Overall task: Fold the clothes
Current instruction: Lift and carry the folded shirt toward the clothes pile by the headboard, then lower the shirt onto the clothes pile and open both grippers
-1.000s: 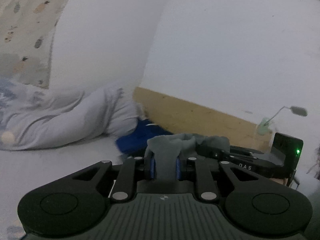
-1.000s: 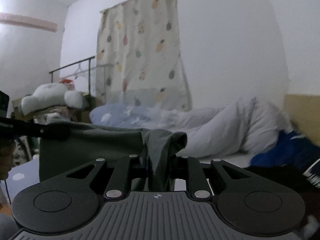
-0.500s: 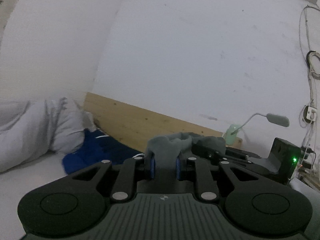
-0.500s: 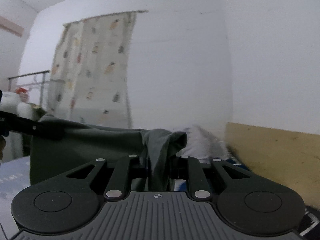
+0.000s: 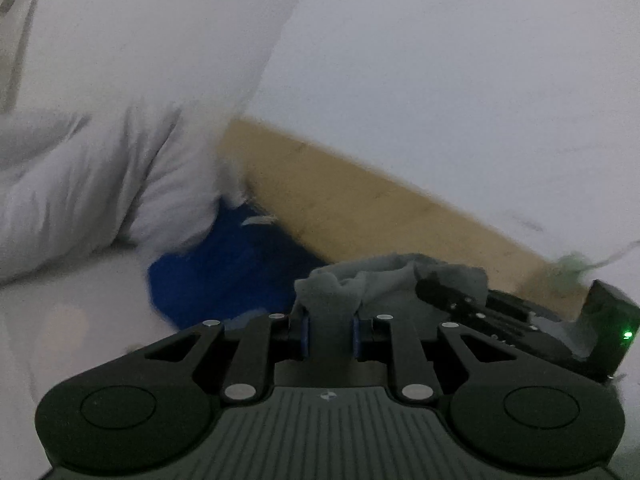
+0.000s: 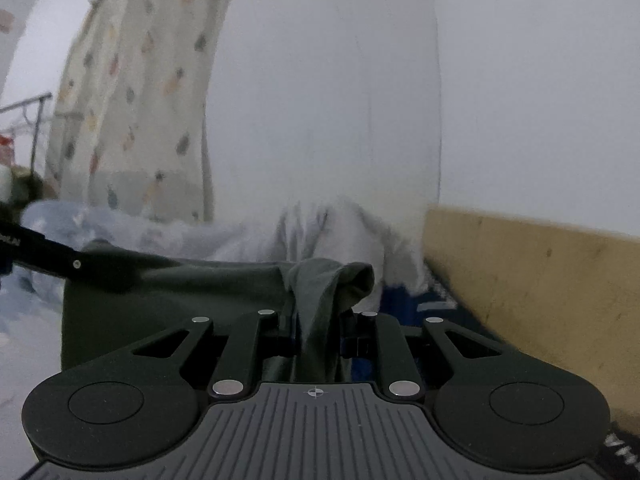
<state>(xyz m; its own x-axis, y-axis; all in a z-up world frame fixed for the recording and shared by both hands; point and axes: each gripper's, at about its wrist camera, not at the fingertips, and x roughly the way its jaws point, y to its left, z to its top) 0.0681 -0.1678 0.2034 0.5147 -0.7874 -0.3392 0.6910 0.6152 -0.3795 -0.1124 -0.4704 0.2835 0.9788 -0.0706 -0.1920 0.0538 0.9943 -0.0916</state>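
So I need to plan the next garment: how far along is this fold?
Done: both grippers have a grip. The left gripper and right gripper each pinch the grey-green garment, which hangs stretched between them above the bed. Left: no crease shows yet, so laying it down and folding remain.

Both views swing back toward the pillow (image 5: 92,184) & blue cloth (image 5: 224,268); lamp drops out of left view, curtain (image 6: 136,92) fills more of right.
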